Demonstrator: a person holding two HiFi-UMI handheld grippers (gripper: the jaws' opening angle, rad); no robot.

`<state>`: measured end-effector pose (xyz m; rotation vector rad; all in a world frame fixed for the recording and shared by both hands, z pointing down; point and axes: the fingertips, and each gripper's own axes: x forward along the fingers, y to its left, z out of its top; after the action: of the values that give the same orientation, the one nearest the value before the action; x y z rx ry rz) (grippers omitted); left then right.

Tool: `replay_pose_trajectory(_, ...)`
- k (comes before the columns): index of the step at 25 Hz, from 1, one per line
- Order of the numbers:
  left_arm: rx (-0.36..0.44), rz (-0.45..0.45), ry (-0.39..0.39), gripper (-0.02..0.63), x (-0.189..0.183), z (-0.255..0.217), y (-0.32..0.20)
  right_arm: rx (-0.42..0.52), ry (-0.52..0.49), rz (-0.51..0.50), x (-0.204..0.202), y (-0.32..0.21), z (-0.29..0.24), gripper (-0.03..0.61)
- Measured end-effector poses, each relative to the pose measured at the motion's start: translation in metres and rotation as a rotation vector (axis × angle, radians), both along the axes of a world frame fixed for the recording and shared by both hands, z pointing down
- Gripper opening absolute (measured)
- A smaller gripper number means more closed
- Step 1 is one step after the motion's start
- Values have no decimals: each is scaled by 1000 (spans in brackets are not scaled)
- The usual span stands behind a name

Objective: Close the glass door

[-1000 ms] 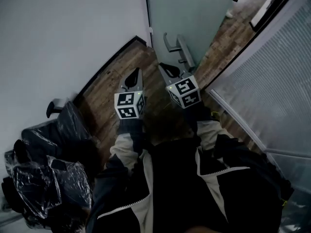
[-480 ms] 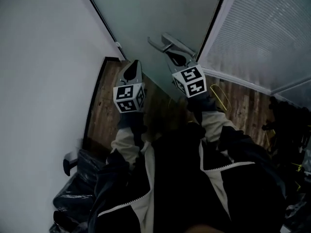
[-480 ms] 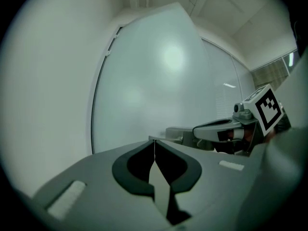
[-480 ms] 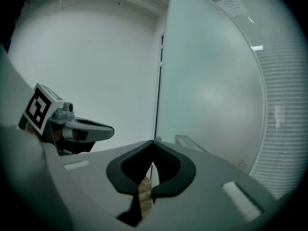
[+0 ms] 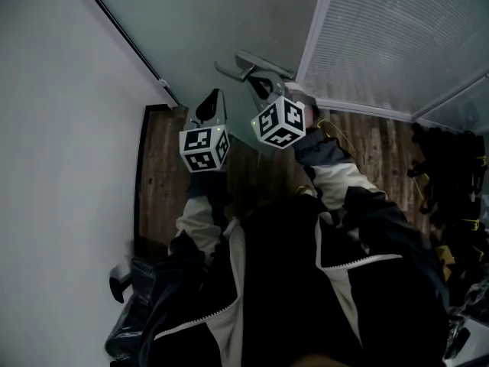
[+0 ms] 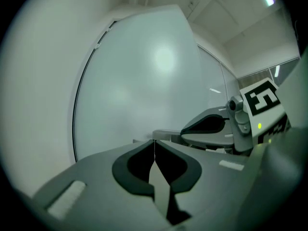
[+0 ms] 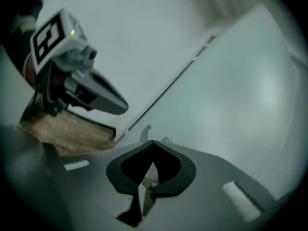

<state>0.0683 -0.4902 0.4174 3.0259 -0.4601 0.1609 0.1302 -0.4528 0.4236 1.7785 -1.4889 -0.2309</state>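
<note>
Left tongs (image 5: 214,98): shut, empty, pointing at frosted glass door (image 5: 214,14) | Right tongs (image 5: 260,87): shut, tips at the door's lever handle (image 5: 238,61), just right of left pair | White wall (image 5: 61,128) left of left tongs; ribbed glass panel (image 5: 397,37) right of right tongs | Wood floor (image 5: 164,174) beneath; black plastic bags (image 5: 130,316) behind, well apart.

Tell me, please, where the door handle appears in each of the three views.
Head view: door handle top centre, just beyond the right gripper.
Left gripper view: handle low centre, left of the right gripper.
Right gripper view: handle lower centre, only a small hook showing.
Shared landmark: the dark edge line of the glass door, in all three.
</note>
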Motion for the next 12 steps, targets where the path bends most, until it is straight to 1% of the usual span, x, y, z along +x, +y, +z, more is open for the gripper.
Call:
replay_pose_trajectory(1,0,4,2,2,1,-1,1,-58,117,-17,-1,-4,3,5)
replay_pose_trajectory(2,-2,7,3,2,1,-1,2,-112,211,-30,0,-6,8,6)
replay_pose_trajectory(3,-3,11,2,2,1,-1,4,-160,275,-39,1,-8,13,6)
replay_pose_trajectory(5,-7,17,-2,2,-2,2,5,-242,336,-46,4,-11,25,88)
replay_pose_trajectory(6,-10,20,-4,2,-3,4,6,-279,349,-46,6,-12,32,124)
replay_pose_trajectory(7,-13,21,-6,2,-5,6,6,-316,358,-43,8,-13,39,173)
replay_pose_trajectory(10,-16,26,-7,2,-7,8,5,-400,427,-30,20,-21,52,246)
replay_pose_trajectory(12,-17,32,-6,2,-8,9,5,-424,481,-32,23,-30,55,249)
